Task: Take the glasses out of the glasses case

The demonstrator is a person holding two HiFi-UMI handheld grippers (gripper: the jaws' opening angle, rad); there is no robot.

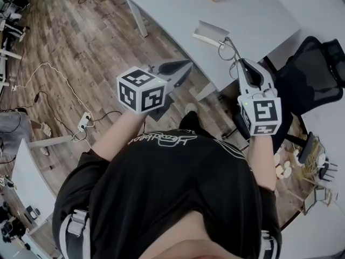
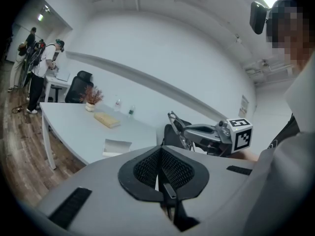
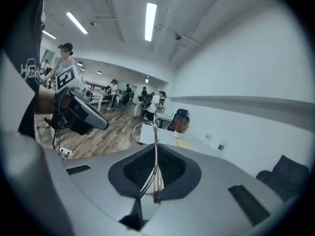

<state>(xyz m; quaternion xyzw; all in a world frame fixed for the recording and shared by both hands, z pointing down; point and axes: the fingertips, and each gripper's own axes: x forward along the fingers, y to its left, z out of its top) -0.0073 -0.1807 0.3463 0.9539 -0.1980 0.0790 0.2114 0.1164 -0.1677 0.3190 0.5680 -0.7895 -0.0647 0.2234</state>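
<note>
**A:** In the head view, we see the left gripper (image 1: 185, 65) reaching toward the near edge of the table (image 1: 178, 9). The right gripper (image 1: 241, 63) is raised over the table's near corner.

**B:** And where do we find the glasses (image 1: 228, 48)?

**A:** They are in the right gripper, lifted off the table, with the thin wire frame sticking out past its tips. The glasses case (image 1: 209, 34) lies open just beyond them, by that same corner, with its lid tipped up. All we can make out inside it is pale lining.

**B:** What do we get from the left gripper view?

**A:** Its jaws are pressed together with nothing between them. Past them the case sits close to the table's near edge. Farther along the tabletop we see a yellowish block (image 2: 107, 120), then two bottles (image 2: 117, 104) and a potted plant (image 2: 90, 97) toward the far edge.

**B:** And the right gripper view?

**A:** Here the jaws are clamped on one temple arm of the glasses, and the frame's rims rise beyond the tips. The left gripper shows off to the left, above the wood floor (image 1: 64, 47).
</note>
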